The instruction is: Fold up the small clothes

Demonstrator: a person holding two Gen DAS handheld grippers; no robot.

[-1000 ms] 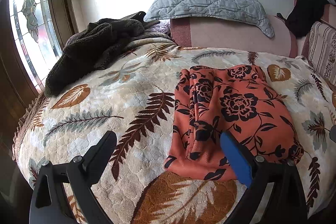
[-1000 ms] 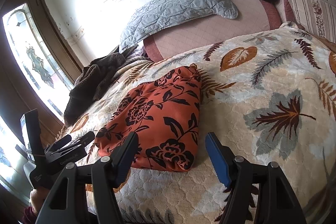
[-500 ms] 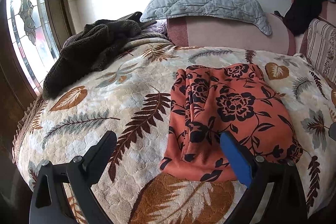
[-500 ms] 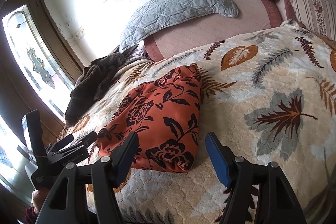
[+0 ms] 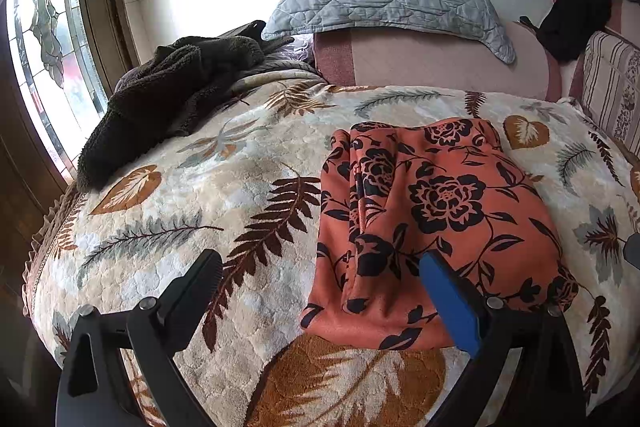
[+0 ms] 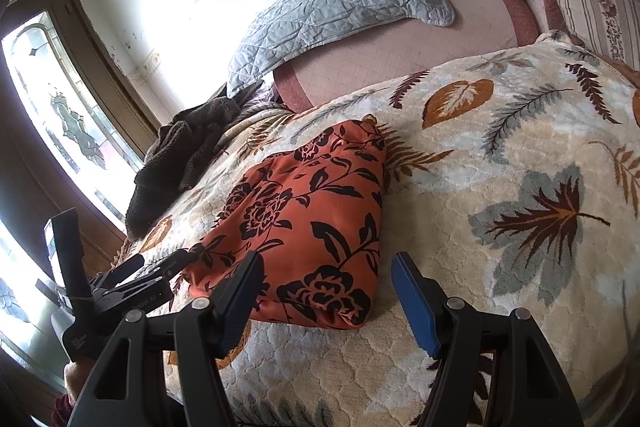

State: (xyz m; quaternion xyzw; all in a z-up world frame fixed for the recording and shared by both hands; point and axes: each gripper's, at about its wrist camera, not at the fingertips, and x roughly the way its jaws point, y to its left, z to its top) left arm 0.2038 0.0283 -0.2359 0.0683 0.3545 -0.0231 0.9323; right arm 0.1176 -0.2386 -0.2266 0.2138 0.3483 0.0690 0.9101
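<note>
An orange garment with black flowers [image 5: 436, 223] lies folded in a compact rectangle on the leaf-patterned bedspread [image 5: 192, 227]. It also shows in the right wrist view [image 6: 312, 223]. My left gripper [image 5: 320, 291] is open and empty, hovering at the garment's near left edge. My right gripper [image 6: 326, 291] is open and empty, hovering at the garment's near right corner. The left gripper also shows at the lower left of the right wrist view [image 6: 132, 287].
A dark fleece garment [image 5: 172, 99] is heaped at the bed's far left by the window. A grey quilted pillow [image 5: 384, 3] and pink bolster [image 5: 440, 63] lie at the back. A black cloth [image 5: 576, 19] and striped cushion [image 5: 612, 87] sit far right.
Both grippers have drifted slightly, with the view shifting a little. The garment has not moved and both grippers stay open.
</note>
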